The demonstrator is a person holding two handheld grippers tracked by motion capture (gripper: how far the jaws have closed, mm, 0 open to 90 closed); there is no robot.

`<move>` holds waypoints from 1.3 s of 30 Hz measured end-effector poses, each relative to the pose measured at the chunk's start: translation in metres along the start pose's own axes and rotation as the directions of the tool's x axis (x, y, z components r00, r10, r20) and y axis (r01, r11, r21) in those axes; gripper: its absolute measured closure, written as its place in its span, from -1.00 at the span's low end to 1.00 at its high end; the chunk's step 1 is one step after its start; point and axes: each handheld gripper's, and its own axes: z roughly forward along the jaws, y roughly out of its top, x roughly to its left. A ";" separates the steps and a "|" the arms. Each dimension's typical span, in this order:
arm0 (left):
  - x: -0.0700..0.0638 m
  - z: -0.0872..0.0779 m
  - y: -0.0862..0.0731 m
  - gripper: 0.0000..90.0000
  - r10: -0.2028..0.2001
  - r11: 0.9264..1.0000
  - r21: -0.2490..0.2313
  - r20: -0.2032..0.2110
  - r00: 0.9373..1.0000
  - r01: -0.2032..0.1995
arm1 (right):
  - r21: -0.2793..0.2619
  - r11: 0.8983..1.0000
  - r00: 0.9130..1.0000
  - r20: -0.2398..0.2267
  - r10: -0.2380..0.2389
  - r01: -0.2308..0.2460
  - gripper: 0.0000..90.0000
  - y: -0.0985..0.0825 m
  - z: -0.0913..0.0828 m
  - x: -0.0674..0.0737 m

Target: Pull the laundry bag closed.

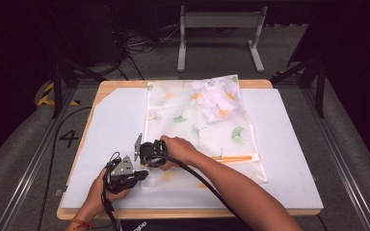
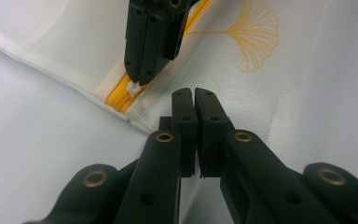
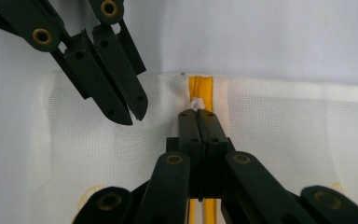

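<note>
Two tools working one zipper at the bag's near corner

Two tools are sitting close together at the near left corner of one mesh laundry bag (image 1: 197,130), which is lying flat on the white mat (image 1: 289,144) covering the counter (image 1: 125,84). I am holding the right tool (image 3: 198,114) with its jaws fully closed, pinching the one small white zipper pull (image 3: 196,103) at the end of the single yellow zipper (image 3: 200,88), right by the bag's hem. My left tool (image 2: 195,95) is also sitting with jaws pressed together just beside the zipper, tips resting on the mesh; I cannot tell whether it is gripping any fabric. One bundle of white cloth (image 1: 217,98) is lying inside the bag at its far end. Several ginkgo leaf prints (image 2: 256,39), green and orange, are showing across the fabric.
</note>
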 end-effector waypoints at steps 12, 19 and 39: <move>0.001 0.000 0.000 0.95 -0.005 1.000 0.002 0.000 1.000 0.005 | -0.016 1.000 0.999 -0.034 0.008 -0.008 1.00 -0.005 -0.008 -0.005; 0.005 -0.007 0.000 0.89 -0.021 0.999 -0.044 -0.074 0.997 0.018 | -0.021 1.000 0.999 -0.041 0.016 -0.017 1.00 -0.005 -0.006 -0.006; 0.024 0.002 0.006 0.94 -0.046 0.999 -0.015 -0.105 0.993 0.045 | 0.022 1.000 1.000 0.018 -0.020 0.020 0.72 -0.001 0.002 0.001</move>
